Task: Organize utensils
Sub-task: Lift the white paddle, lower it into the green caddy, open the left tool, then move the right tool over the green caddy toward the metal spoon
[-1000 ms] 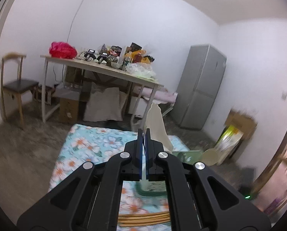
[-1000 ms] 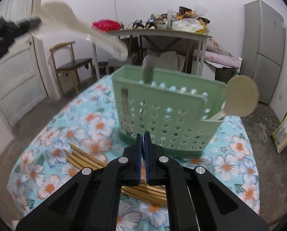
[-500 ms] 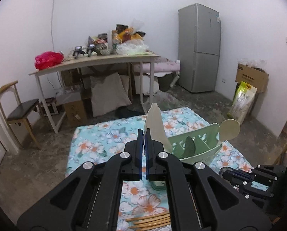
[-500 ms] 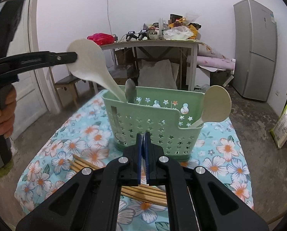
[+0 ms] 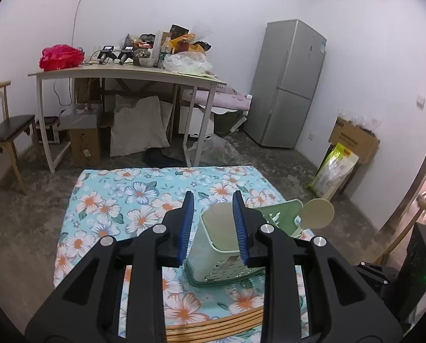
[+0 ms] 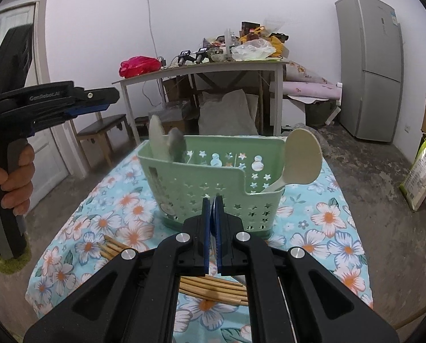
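My left gripper (image 5: 213,225) hangs spread above the green caddy (image 6: 213,188); my right gripper (image 6: 212,228) is pressed together, empty. Chopsticks (image 6: 213,288) lie beneath it: a careless reach could topple the light caddy.

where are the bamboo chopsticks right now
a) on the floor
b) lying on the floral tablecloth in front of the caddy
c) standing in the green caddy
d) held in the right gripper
b: the bamboo chopsticks lie flat on the floral tablecloth in front of the green utensil caddy, below the right gripper, whose jaws are shut with nothing visibly between them.
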### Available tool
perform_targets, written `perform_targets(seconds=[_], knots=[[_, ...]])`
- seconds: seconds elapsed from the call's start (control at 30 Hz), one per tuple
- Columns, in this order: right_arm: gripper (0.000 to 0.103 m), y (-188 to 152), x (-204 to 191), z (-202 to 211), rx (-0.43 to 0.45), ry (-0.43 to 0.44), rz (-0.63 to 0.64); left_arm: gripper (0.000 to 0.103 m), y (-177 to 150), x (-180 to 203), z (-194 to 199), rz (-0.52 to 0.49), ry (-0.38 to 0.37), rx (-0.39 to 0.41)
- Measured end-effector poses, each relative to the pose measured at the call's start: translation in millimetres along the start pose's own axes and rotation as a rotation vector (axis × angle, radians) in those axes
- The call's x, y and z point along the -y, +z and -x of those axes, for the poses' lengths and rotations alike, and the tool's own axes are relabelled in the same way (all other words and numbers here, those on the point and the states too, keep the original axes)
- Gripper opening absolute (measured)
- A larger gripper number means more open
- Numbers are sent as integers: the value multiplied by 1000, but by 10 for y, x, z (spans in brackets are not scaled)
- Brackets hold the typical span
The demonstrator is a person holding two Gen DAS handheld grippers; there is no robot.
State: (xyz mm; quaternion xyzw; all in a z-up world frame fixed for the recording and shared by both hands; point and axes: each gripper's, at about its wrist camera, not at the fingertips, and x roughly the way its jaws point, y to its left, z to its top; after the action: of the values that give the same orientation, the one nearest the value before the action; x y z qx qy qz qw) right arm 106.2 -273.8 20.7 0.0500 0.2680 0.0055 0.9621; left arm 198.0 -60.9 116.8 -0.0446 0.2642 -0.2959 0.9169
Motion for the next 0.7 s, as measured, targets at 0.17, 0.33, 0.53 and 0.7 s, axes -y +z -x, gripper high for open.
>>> perform_targets(seconds=[0.17,0.33,0.53,0.7], knots=[[3,77,83,107,28,9,-27,32,-48,-84,78,43,-10,19],[3,226,287,279,74,61,-99,43,-217,-187,163,85,-8,9],[3,468,630,481,155,164,-213,49,-581,-330,210,148,5,-51],[3,675,849,575,225,268,-288,50,-864,-450,250,206,21,-100]])
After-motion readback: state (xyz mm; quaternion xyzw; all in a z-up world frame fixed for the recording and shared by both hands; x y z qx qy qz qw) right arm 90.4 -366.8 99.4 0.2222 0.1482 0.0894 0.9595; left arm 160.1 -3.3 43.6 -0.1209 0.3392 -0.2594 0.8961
